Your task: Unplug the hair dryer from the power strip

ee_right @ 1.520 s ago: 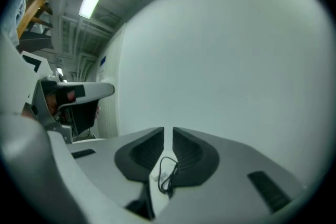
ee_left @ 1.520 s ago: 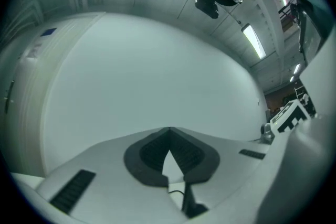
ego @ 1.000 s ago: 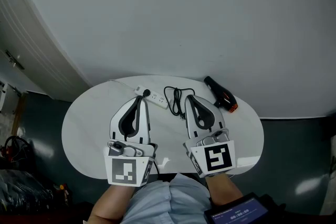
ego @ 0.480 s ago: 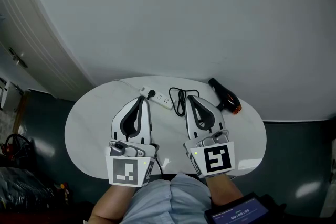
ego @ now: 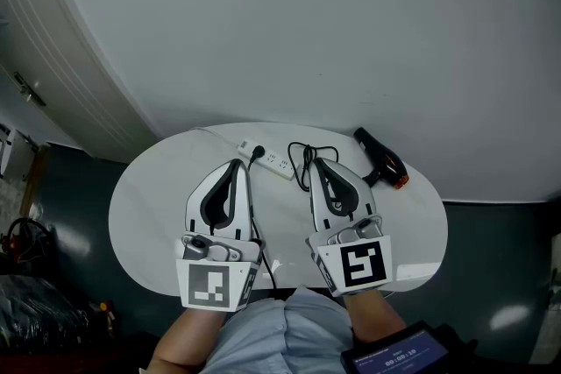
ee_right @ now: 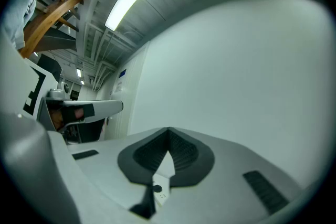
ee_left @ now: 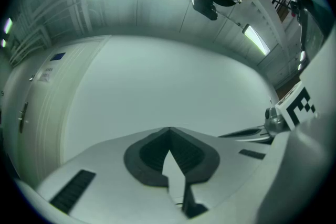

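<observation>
A white power strip (ego: 268,158) lies at the back of the oval white table (ego: 153,193), with a black plug (ego: 257,152) in its left end. The black cord (ego: 301,157) coils beside it and runs to the black hair dryer (ego: 382,158), which has an orange end and lies at the back right. My left gripper (ego: 237,163) is shut and empty, its tip just short of the plug. My right gripper (ego: 314,162) is also shut and empty, its tip over the cord coil. Between the right gripper's (ee_right: 168,130) jaws shows a bit of the power strip (ee_right: 160,190).
A plain pale wall (ego: 316,31) rises right behind the table. Dark floor (ego: 70,215) surrounds it. A tablet screen (ego: 396,354) shows at the bottom right beside the person's light shirt (ego: 280,337). The left gripper view (ee_left: 168,129) looks onto the wall, with ceiling lights above.
The head view has drifted, so the power strip, cord and hair dryer sit slightly further right in the picture. Both grippers stay where they were, shut.
</observation>
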